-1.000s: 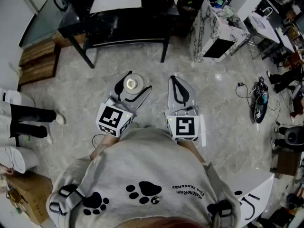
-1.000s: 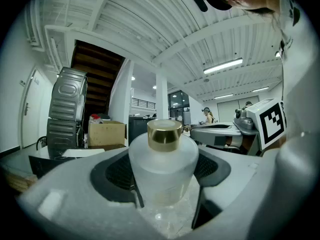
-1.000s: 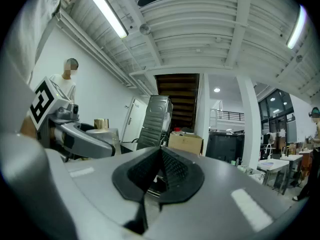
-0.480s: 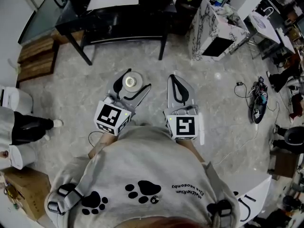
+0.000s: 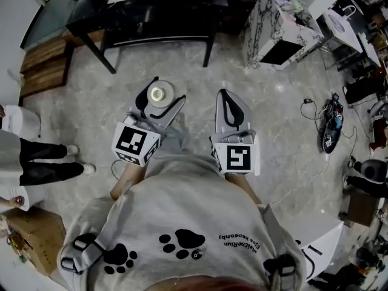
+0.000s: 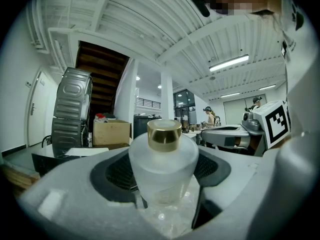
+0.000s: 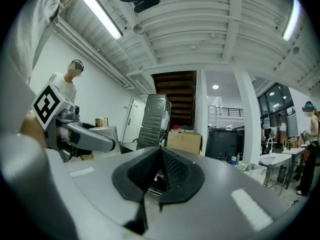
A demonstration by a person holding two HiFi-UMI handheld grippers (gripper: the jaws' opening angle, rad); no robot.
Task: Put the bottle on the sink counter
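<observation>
The left gripper [image 5: 162,94] is clamped on the bottle [image 6: 162,169]: both padded jaws press the sides of its frosted body, and the bottle stands upright with its gold cap [image 6: 164,134] on top. The bottle is held in the air above the grey floor [image 5: 97,111], short of the black table [image 5: 157,17] on the person's side, near the table's front edge. The right gripper [image 7: 160,170] is squeezed closed with nothing between its pads. It is also short of the table, below the table's right leg [image 5: 209,47] in the head view.
</observation>
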